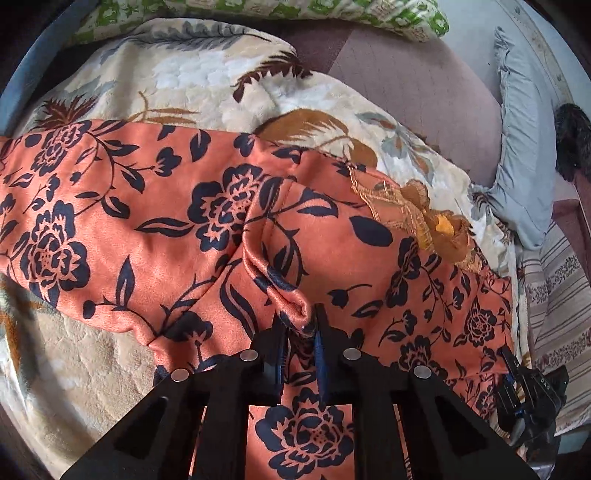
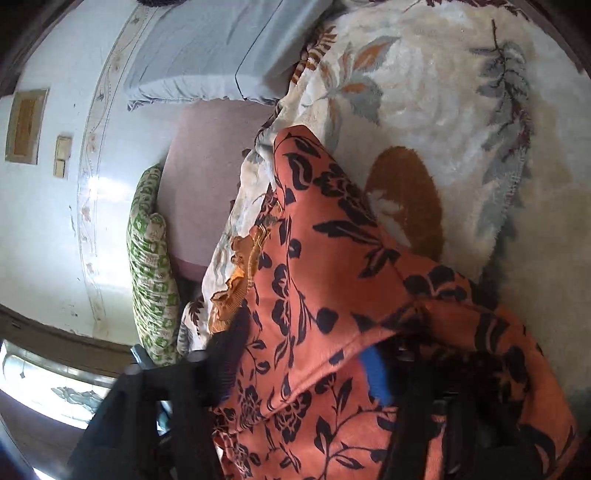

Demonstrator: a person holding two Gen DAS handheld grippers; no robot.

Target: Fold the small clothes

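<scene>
An orange garment with dark blue flowers (image 1: pixel 155 229) lies spread on a cream plush blanket (image 1: pixel 207 88). It has a frilly mustard trim (image 1: pixel 436 218) near its right side. My left gripper (image 1: pixel 301 326) is shut on a bunched fold of the garment near its lower middle. In the right wrist view the garment (image 2: pixel 314 280) drapes over my right gripper (image 2: pixel 314 354); one black finger (image 2: pixel 225 343) sits left of the cloth and a blue pad (image 2: pixel 375 373) shows under it. The right gripper also shows in the left wrist view (image 1: pixel 524 391) at the garment's right edge.
A green-and-white patterned pillow (image 1: pixel 280 11) lies at the back, a grey-blue pillow (image 1: pixel 517 155) to the right, and a mauve sheet (image 1: pixel 406 81) between them. A striped cloth (image 1: pixel 554 295) lies at the far right. A pale wall (image 2: pixel 55 206) stands beyond the bed.
</scene>
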